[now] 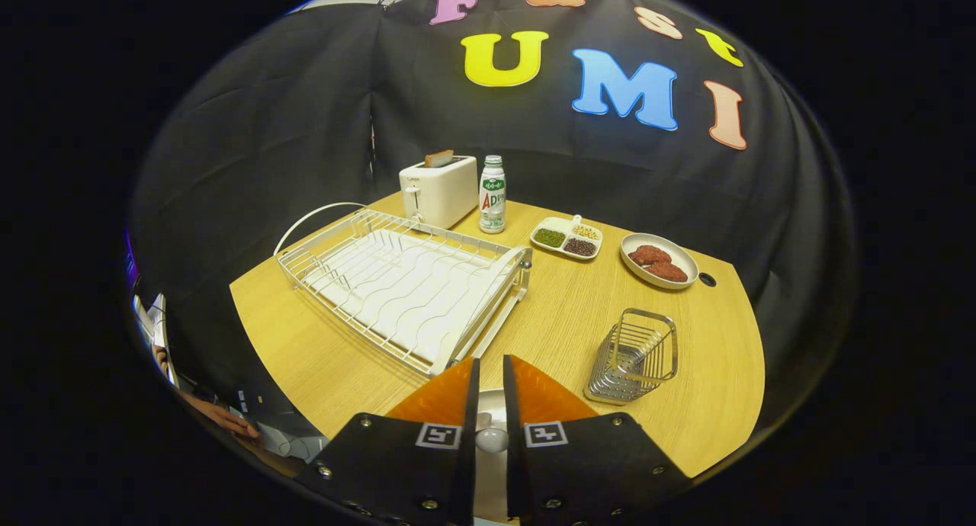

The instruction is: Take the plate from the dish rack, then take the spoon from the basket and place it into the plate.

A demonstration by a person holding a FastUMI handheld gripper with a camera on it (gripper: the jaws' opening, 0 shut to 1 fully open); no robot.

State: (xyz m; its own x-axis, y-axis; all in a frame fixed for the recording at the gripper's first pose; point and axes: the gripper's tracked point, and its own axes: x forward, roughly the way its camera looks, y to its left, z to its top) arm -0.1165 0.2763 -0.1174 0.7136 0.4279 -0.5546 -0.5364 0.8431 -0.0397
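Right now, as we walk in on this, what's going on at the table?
A person is working a hand-held gripper low over the near edge of the wooden table. The dish rack ahead of it holds nothing, and the wire basket beside it is empty too. A white plate shows beneath the jaws, which stand almost closed. A small pale rounded thing, possibly the spoon, sits in the narrow gap. Whether they press on it I cannot tell.
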